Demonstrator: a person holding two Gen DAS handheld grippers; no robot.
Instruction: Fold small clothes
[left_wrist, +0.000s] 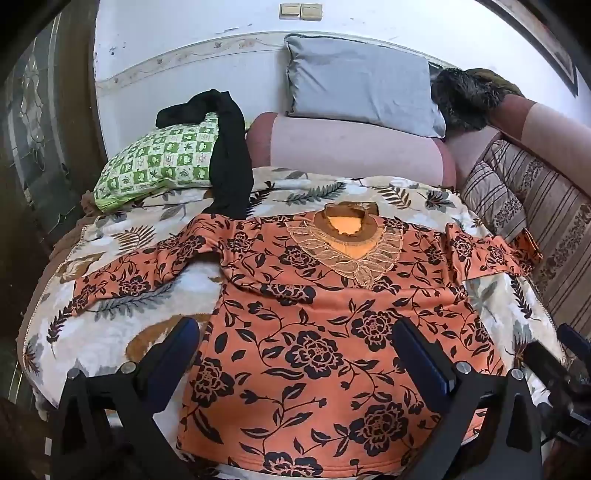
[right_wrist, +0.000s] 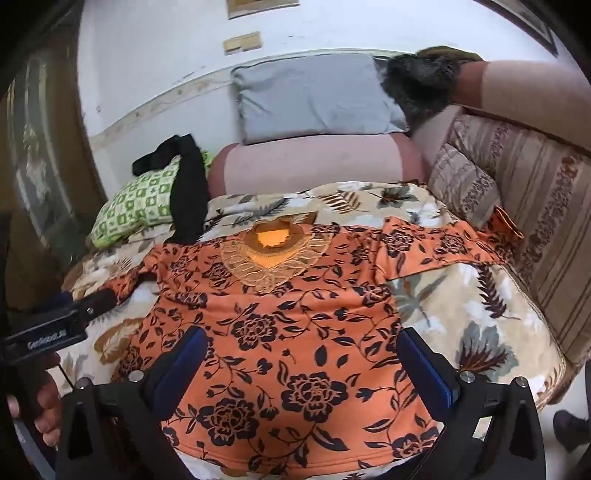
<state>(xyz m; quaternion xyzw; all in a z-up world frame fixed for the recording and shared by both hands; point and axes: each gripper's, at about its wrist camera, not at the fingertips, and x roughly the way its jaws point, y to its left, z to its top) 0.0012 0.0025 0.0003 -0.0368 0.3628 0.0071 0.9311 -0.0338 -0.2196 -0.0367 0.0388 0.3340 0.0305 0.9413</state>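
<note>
Your left gripper (left_wrist: 295, 354) and right gripper (right_wrist: 301, 362) fingers gape empty over the orange top (left_wrist: 314, 332); pinch each hem corner below them cleanly; lift evenly toward the collar (left_wrist: 347, 225) ahead.

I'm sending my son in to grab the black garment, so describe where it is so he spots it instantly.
On the bed, look past the orange floral top to the green checked pillow at the head. The black garment is draped over that pillow's edge: the only plain, dark piece there.
</note>
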